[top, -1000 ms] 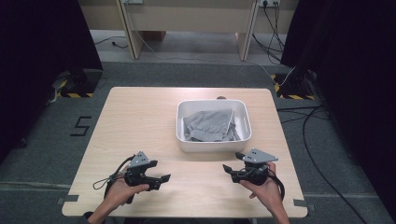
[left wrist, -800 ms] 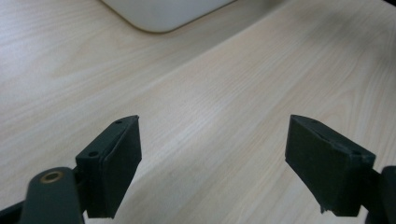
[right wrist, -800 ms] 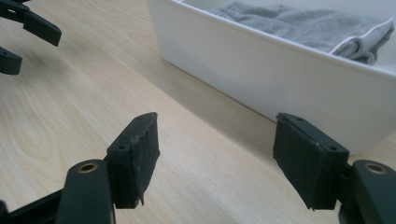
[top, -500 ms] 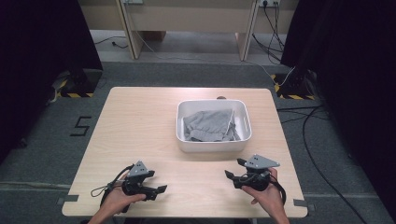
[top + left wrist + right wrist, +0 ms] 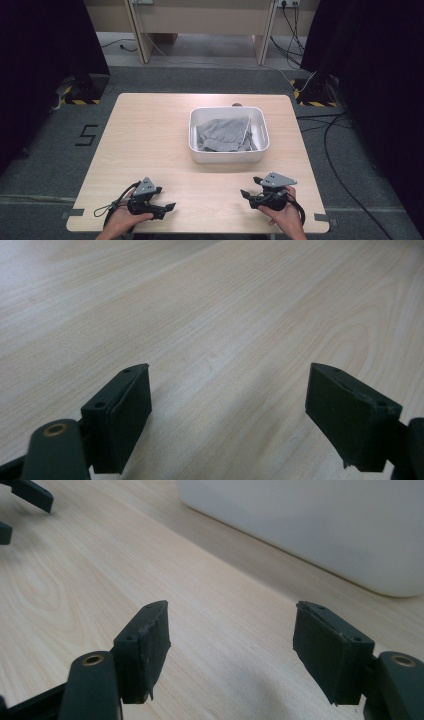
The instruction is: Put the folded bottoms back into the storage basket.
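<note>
A white tub [image 5: 228, 156] stands right of the table's middle with a crumpled grey cloth [image 5: 222, 135] inside it. My left gripper [image 5: 169, 208] sits low over the wooden table [image 5: 150, 130] near its front left edge, held by a hand; its jaws are open with bare wood between them [image 5: 227, 405]. My right gripper [image 5: 245, 194] is near the front right edge, pointing left, just in front of the tub. Its jaws are open and nothing lies between them [image 5: 230, 645]. The tub's white wall [image 5: 320, 525] fills the upper right of the right gripper view.
The other gripper's black jaw tips [image 5: 30, 497] show at the top left of the right gripper view. Black cables [image 5: 107, 207] trail off the front left edge. Dark curtains, floor cables and a bench stand beyond the table.
Both hands have come down and back toward the front edge of the table, bringing the grippers lower over the wood. Both jaws stay open.
</note>
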`<state>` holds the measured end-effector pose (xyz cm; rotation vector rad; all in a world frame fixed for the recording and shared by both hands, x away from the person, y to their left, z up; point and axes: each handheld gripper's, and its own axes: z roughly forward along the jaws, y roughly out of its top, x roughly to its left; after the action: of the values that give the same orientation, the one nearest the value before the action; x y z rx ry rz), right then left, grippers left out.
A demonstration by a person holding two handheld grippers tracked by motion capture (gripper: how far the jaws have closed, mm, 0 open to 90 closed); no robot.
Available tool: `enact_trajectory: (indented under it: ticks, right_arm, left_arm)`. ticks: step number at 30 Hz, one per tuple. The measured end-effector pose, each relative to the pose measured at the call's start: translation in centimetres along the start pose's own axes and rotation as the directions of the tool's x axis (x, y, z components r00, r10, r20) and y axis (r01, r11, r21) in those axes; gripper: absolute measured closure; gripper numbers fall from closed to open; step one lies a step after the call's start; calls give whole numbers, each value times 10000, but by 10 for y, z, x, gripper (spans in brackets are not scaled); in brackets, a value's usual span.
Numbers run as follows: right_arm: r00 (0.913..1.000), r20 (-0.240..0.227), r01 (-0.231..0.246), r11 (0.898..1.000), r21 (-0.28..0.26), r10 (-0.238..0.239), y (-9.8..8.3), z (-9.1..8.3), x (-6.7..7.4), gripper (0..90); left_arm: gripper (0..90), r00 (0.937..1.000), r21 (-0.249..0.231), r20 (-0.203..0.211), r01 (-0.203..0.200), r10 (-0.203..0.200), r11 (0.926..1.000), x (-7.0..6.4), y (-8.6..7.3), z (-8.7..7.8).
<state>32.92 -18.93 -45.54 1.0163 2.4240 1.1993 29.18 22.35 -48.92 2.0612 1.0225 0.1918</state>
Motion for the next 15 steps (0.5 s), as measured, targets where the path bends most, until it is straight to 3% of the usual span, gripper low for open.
enact_trajectory:
  ticks: [4, 15]
  right_arm:
    - [9997, 145, 197, 9996, 206, -200, -5, 2, 2, 308]
    - [9993, 352, 96, 9973, 731, -122, -27, 5, 8, 260]
  left_arm:
    - [184, 9998, 17, -135, -125, 126, 9999, -3, -3, -2]
    - [178, 9990, 124, -322, -292, 296, 9995, -9, -10, -4]
